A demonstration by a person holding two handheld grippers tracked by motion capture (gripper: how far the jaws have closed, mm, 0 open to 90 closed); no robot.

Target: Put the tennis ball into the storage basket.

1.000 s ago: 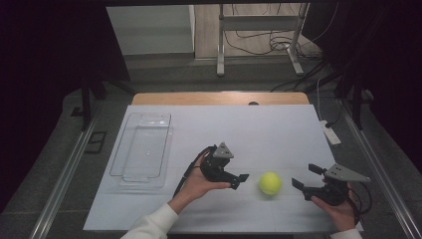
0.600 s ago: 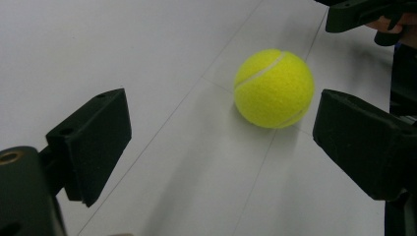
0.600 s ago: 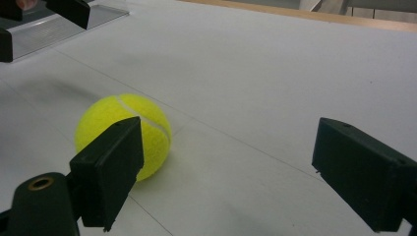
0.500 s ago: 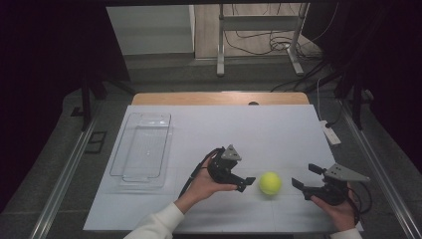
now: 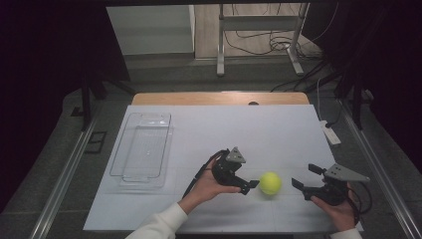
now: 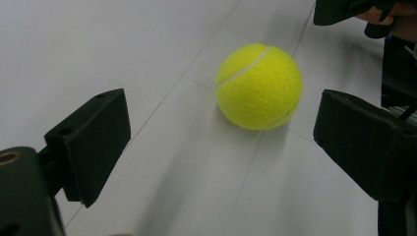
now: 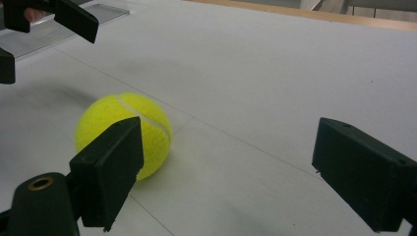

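A: Report the near edge of the high view first.

B: Two forearms enter from the bottom of the frame. The left hand (image 5: 209, 184), in a white sleeve, holds the left gripper (image 5: 247, 185) at lower centre. The right hand (image 5: 336, 209) holds the right gripper (image 5: 302, 180) at lower right.

A: State of the fingers?

B: Left gripper: fingers (image 6: 96, 142) released and spread wide, nothing clamped. In the left gripper view one finger stands at lower left of the frame and the other at the right edge. Right gripper: fingers (image 7: 110, 172) likewise released, spread across the bottom of the right gripper view, nothing clamped.

A: Location of the work item?

B: The fuzzy yellow-green tennis ball (image 5: 270, 182) with a white seam rests on the white table (image 5: 239, 129), at lower centre of the high view, between the two grippers. It lies just beyond the left gripper's fingertips; contact cannot be confirmed. It is apart from the right gripper. In the left gripper view the ball sits at upper centre, ahead of the open gap. In the right gripper view it sits at left of centre, partly behind the left-hand finger.

A: Farther back?

B: A clear rectangular plastic tray (image 5: 143, 149) lies at centre left of the high view, well apart from the ball. A wooden strip (image 5: 219, 98) borders the table's far edge. Beyond it, a metal stand (image 5: 259, 30) and loose cables (image 5: 249, 42) occupy the floor at the top of the frame.
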